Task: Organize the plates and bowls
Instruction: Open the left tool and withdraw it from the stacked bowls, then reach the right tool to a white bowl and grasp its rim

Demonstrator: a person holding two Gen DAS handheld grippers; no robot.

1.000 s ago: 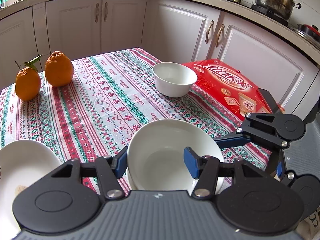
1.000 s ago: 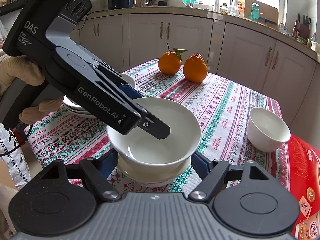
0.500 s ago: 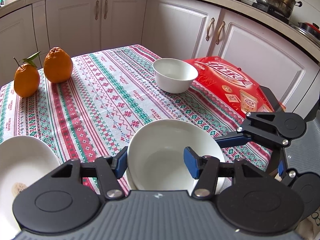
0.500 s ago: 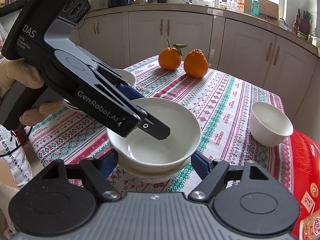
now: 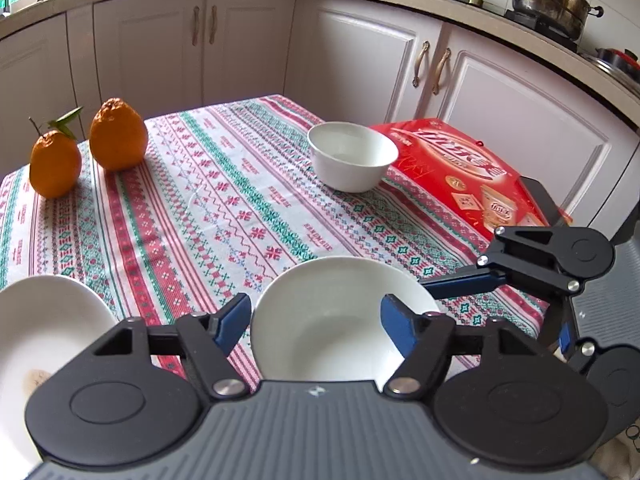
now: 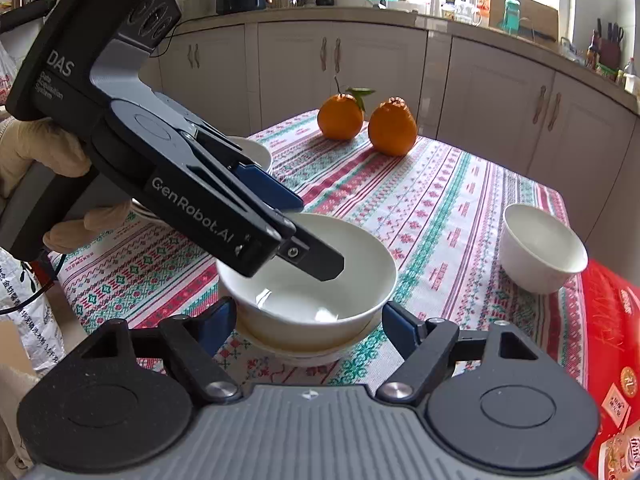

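The left gripper is spread wide, one blue finger just outside the near rim of a white bowl and the other over its inside; neither clearly touches it. From the right wrist view the same gripper slopes down from the left, its lower finger reaching into the bowl, a gloved hand behind it. The bowl sits in a plate on the surface, which is covered by a patterned cloth. The right gripper is also spread, its fingers flanking the bowl and plate low on either side, apart from both. A second bowl stands further off, just beside a red box. A stack of plates lies behind the left gripper; its top plate shows at the left edge. Two oranges stand side by side at the far corner
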